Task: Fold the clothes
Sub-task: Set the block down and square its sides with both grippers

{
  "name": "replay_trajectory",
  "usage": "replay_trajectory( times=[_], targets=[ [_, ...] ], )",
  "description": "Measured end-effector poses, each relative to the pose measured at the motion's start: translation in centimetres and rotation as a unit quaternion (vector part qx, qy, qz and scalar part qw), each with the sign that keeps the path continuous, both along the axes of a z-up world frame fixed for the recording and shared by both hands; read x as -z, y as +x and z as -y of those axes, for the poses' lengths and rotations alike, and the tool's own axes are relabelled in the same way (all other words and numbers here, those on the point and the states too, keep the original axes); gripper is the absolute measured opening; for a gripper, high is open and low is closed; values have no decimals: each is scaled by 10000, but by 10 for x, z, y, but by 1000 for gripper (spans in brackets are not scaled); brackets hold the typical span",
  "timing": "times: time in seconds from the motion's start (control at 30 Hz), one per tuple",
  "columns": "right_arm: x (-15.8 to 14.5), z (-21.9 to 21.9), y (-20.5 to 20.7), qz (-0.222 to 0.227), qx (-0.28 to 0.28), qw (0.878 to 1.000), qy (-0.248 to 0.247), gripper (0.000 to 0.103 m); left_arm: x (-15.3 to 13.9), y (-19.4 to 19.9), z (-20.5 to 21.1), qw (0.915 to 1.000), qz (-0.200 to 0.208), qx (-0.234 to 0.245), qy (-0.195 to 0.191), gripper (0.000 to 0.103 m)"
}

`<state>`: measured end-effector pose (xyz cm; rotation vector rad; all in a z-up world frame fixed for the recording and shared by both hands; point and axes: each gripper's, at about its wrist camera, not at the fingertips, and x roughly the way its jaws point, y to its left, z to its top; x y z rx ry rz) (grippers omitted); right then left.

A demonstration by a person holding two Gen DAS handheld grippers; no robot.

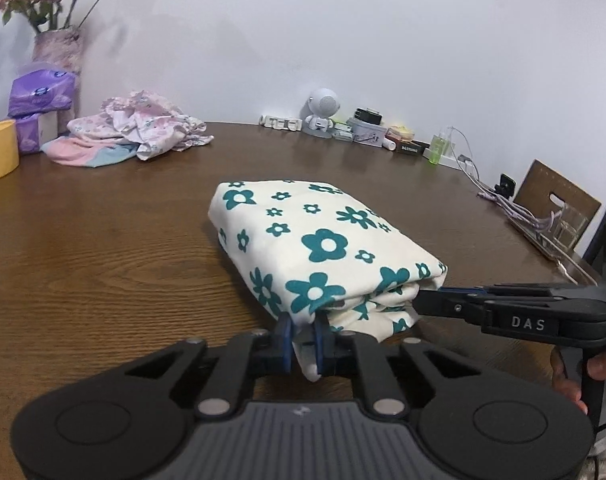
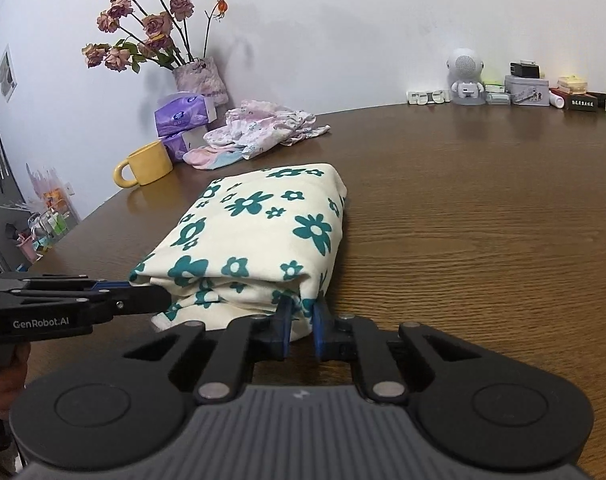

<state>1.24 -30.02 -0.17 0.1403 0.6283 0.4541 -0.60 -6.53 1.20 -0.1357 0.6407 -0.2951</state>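
1. The left gripper [image 1: 303,334] is pinching the near-left corner of the folded floral cloth [image 1: 323,248].
2. The right gripper [image 2: 301,322] is clamping its near-right corner.
3. The cloth is lying mid-surface [image 1: 103,248], its long axis running away toward the far edge.

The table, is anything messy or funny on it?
Yes. A heap of pink clothes lies crumpled at the back of the table by the yellow mug, not folded. The flowered cloth in front is neatly folded, and both grippers pinch its near corners.
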Motion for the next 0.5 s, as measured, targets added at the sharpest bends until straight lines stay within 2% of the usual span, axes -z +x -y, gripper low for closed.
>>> replay_trajectory(
  times=[0.07, 0.13, 0.17, 0.2, 0.33, 0.37, 0.43, 0.47, 0.5],
  targets=[
    [-2, 5, -2, 55, 80, 9999, 65, 21, 0, 0, -1, 10000, 9, -67, -64, 41],
    [-3, 8, -3, 86, 136, 9998, 79, 20, 1, 1, 0, 10000, 15, -66, -67, 36],
    [-3, 9, -2, 80, 157, 9998, 82, 12, 2, 1, 0, 10000, 3, -54, -79, 14],
    [-2, 9, -1, 64, 152, 9998, 92, 7, 3, 2, 0, 10000, 0, -44, -83, 5],
    [-1, 7, -1, 80, 102, 9999, 114, 6, 2, 0, 3, 10000, 46, -15, -54, 7],
    [-1, 9, 0, 76, 118, 9997, 205, 10, 1, 0, 3, 10000, 53, -21, -61, 13],
    [-1, 12, 3, 38, 194, 9992, 337, 9, 0, -1, 6, 9999, 100, 64, 14, 13],
    [0, 13, 5, 23, 229, 9991, 357, 8, 0, -1, 8, 9999, 110, 120, 51, 7],
    [0, 14, 7, 17, 256, 9991, 344, 8, 0, -1, 10, 9998, 108, 176, 80, 8]
  ],
)
